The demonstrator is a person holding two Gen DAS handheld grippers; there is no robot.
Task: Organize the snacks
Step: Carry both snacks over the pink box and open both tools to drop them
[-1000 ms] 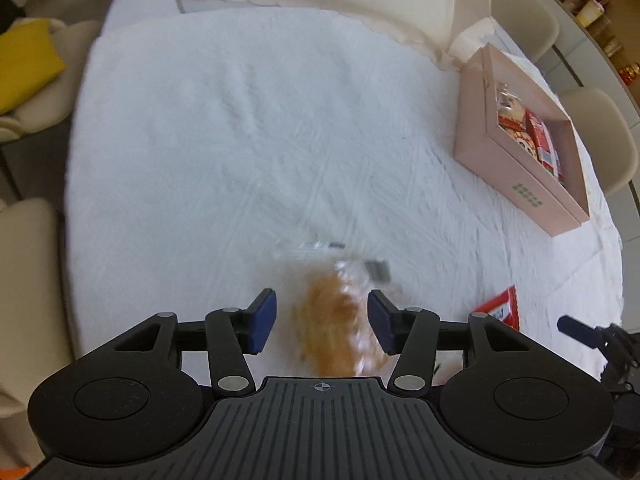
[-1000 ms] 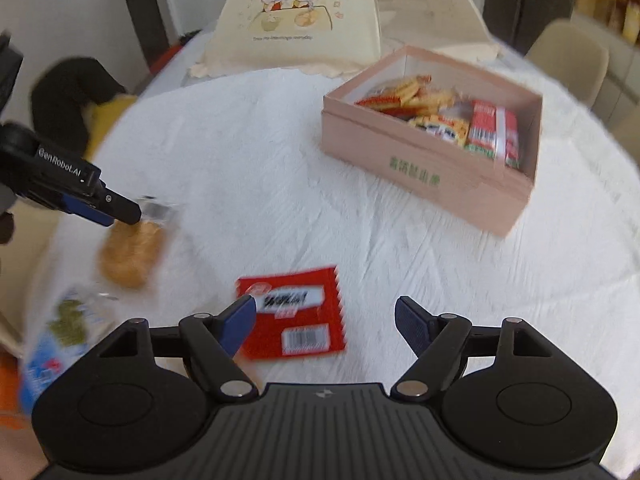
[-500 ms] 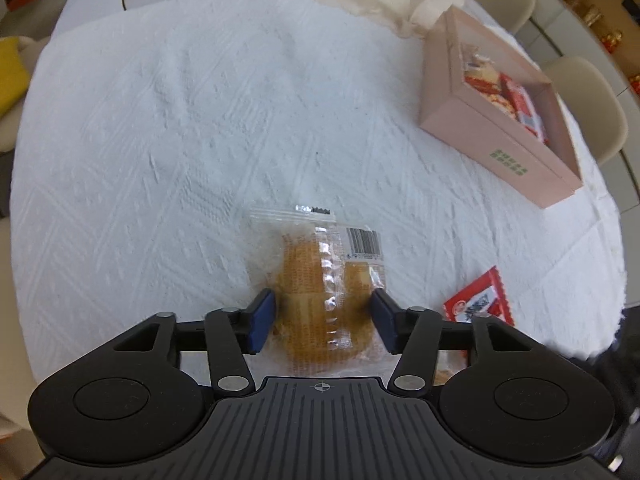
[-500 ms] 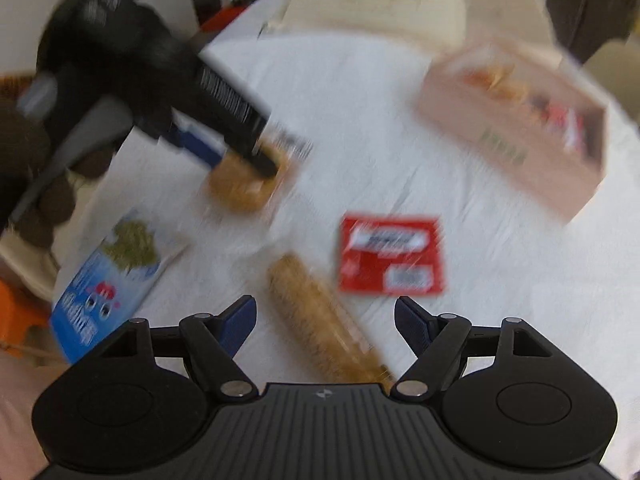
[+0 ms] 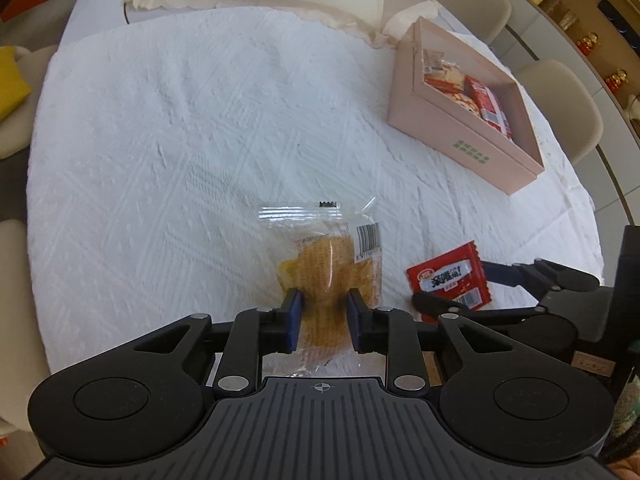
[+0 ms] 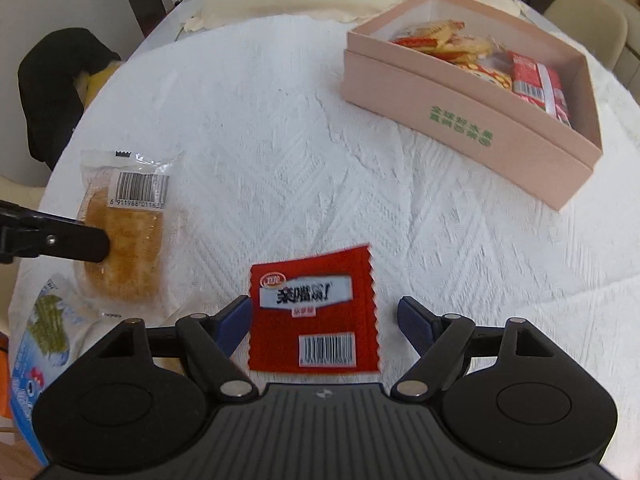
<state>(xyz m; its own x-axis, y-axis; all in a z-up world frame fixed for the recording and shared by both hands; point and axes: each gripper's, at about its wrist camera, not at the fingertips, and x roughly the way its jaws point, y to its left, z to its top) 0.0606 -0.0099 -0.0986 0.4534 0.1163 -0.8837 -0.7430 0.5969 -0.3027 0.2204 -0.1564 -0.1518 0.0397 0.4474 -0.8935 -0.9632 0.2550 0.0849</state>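
Fingers of the left gripper [image 5: 322, 314] pinch a wrapped pastry [image 5: 325, 276] lying on the white table [image 5: 160, 140]. Right gripper [image 6: 325, 320] hangs spread wide over a red snack packet [image 6: 314, 312]; the pink box [image 6: 460, 120] of snacks sits well beyond.

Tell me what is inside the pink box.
The pink box is open and holds several snack packets: pale crackers at the far end and a red packet at the near end. Whatever lies beneath them, and the box floor, is covered.
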